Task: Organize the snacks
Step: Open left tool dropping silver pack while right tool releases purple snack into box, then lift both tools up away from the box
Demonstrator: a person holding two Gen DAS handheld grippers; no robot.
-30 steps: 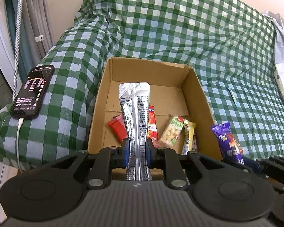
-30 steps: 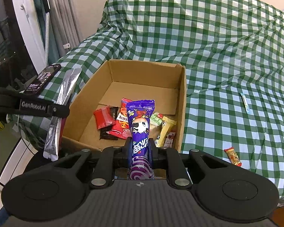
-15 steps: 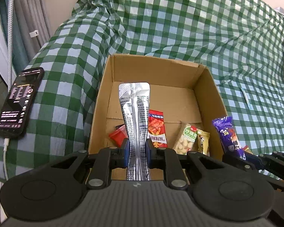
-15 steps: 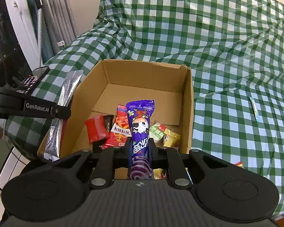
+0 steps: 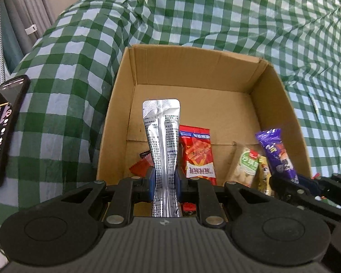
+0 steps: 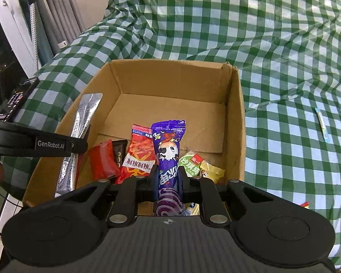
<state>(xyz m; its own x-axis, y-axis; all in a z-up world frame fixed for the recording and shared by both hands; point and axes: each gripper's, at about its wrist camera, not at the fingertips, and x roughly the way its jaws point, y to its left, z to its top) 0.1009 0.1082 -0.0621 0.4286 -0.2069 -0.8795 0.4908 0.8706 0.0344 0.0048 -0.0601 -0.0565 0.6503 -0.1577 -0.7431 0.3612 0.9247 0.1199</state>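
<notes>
Both your tongs have closed in over the open cardboard box (image 5: 277, 104): left tongs (image 5: 164, 182) pinching the silver foil sachet (image 5: 162, 141), right tongs (image 6: 168, 177) pinching the purple candy wrapper (image 6: 168, 150); release looks next.

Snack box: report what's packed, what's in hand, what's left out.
Packed: several packets already lie in the cardboard box. In hand: the left tool grips a silver sachet, the right tool a purple packet. Left: a small red snack on the checked cloth.
</notes>
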